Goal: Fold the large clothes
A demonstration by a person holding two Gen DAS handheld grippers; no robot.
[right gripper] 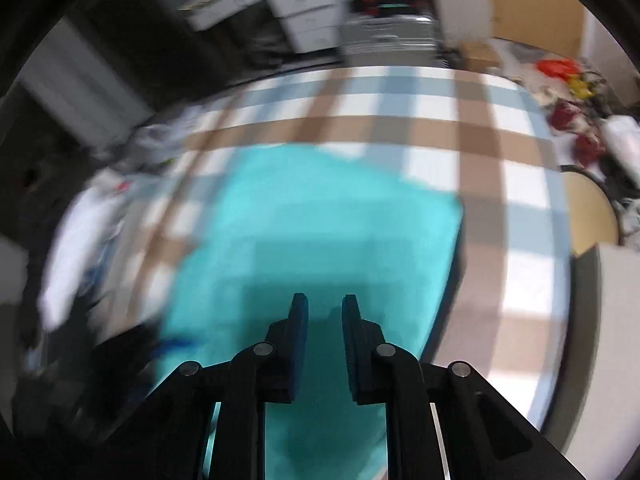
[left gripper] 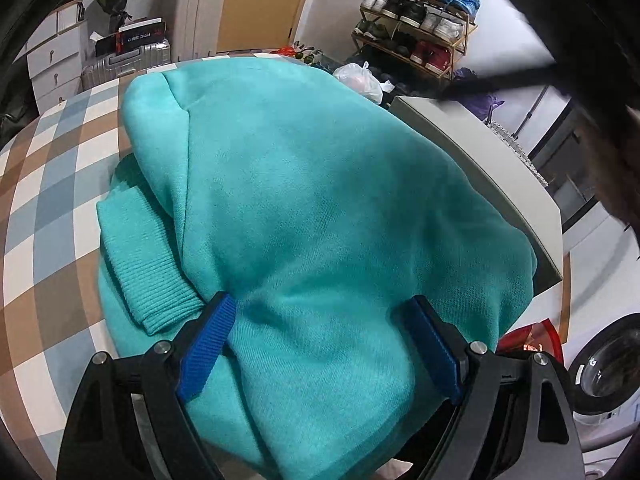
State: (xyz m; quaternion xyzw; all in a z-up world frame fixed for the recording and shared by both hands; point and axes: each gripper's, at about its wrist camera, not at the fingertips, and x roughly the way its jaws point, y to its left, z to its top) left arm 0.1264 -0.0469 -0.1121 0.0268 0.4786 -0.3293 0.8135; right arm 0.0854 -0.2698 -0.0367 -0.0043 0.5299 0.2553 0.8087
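A lived-in home, a cluttered room serving as laundry and storage space. A wooden shoe rack (left gripper: 416,28) against the white wall is crammed with sneakers, a silver hard-shell suitcase (left gripper: 120,65) stands beside a white chest of drawers (left gripper: 52,56), and the round glass door of a front-loading washing machine (left gripper: 604,372) shows at the lower right. A knotted plastic bag (left gripper: 360,80) lies near the rack, and the bench wears a checked blue, brown and white tablecloth (left gripper: 48,200)
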